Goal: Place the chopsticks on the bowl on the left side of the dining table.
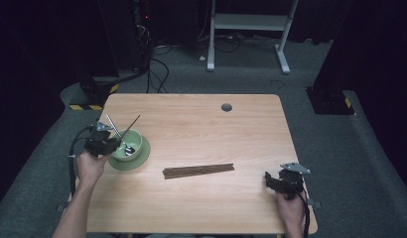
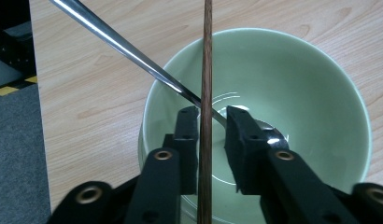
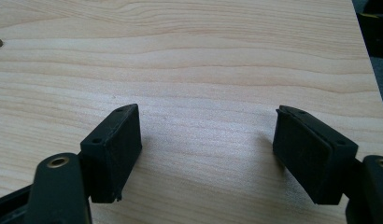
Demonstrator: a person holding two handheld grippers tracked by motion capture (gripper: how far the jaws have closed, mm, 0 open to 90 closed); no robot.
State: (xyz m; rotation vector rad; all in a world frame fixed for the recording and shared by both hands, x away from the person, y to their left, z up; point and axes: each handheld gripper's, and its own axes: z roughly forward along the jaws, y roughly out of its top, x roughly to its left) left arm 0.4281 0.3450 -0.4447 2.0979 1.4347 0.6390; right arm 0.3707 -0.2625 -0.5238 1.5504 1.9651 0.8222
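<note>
1. Your left claw [image 2: 213, 123] hangs over the near rim of the green bowl [image 2: 292, 74], its jaws pointing down into it.
2. A brown chopstick [image 2: 207, 70] runs straight up between those jaws. It lies against the left jaw's pad, with a clear gap to the right pad, so the claw is released around the stick rather than clenched on it.
3. Just ahead of the jaws, a metal spoon [image 2: 133, 53] crosses behind the chopstick; its handle slants up and away to the claw's left, and its head rests in the bottom of the bowl by the right jaw.
4. In the high view, the bowl [image 1: 137, 139] sits on a green saucer [image 1: 142, 157] directly in front of your left claw [image 1: 103, 144], with chopstick [image 1: 131, 126] and spoon [image 1: 114, 129] leaning out over its rim.
5. Your right claw [image 3: 206, 140] is released, jaws wide apart above bare worktop [image 3: 203, 60] with nothing between them.
6. In the high view, a bundle of dark chopsticks [image 1: 198, 171] lies flat on the worktop, well apart from your right claw [image 1: 286, 182] on its left.
</note>
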